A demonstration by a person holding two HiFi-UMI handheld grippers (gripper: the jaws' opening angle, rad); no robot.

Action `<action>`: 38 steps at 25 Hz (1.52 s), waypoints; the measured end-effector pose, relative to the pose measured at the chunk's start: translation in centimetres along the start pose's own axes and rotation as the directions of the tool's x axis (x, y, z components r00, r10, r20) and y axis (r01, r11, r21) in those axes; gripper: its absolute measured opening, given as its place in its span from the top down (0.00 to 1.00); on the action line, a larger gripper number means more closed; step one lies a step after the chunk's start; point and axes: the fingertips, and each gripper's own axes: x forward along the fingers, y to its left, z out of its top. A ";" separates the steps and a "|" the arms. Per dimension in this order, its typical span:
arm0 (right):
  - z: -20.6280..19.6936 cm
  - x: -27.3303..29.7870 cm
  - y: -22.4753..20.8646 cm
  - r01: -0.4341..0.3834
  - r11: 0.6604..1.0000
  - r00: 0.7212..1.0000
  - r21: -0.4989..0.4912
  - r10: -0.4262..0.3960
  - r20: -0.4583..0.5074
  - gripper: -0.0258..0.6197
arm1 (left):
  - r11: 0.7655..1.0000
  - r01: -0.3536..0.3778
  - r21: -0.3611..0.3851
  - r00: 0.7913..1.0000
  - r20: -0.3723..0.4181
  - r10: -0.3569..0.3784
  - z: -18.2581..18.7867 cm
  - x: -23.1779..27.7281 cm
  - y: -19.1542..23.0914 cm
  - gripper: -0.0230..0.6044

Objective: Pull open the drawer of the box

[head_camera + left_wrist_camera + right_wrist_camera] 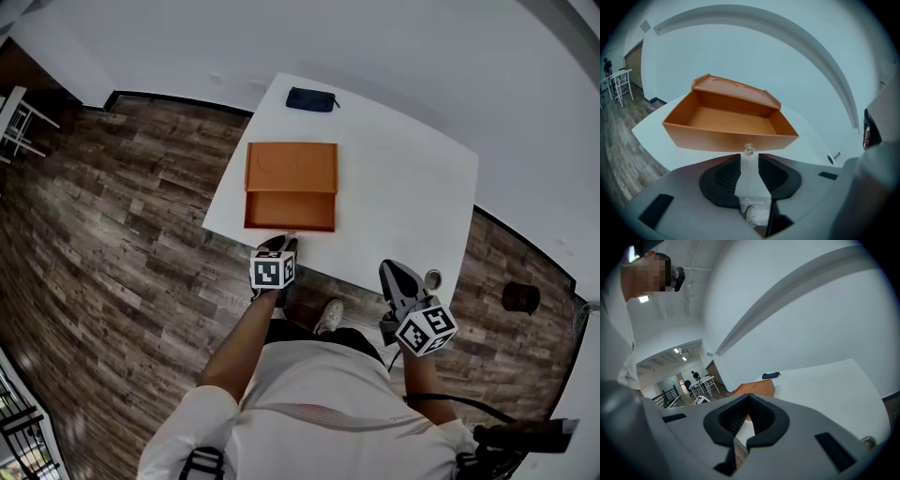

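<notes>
The left gripper (281, 246) (749, 157) has its jaws apart with a narrow gap and holds nothing. The small clear knob (749, 150) sits just beyond their tips, not between them. That knob is fixed to the middle of the front wall of the orange drawer (291, 208) (726, 139). The drawer stands out of the box (291, 167) (736, 89) with its open end towards the person. Its long axis runs left to right across the near part of the white table (403, 187).

In the left gripper view the drawer hides the box's body and only its top shows. At the table's far edge lies a dark blue pouch (311, 99) (771, 375).

The right gripper (398, 277) (749, 399) hangs off the near table edge, well apart from the box, its jaw tips together and empty. Its view shows only a corner of the box above the jaws.
</notes>
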 end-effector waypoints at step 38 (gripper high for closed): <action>5.8 -3.6 17.2 -0.194 0.951 0.958 -0.239 0.236 0.160 0.96 | 0.956 -0.139 0.258 0.656 0.747 -0.107 6.8 -41.9 -5.0 0.95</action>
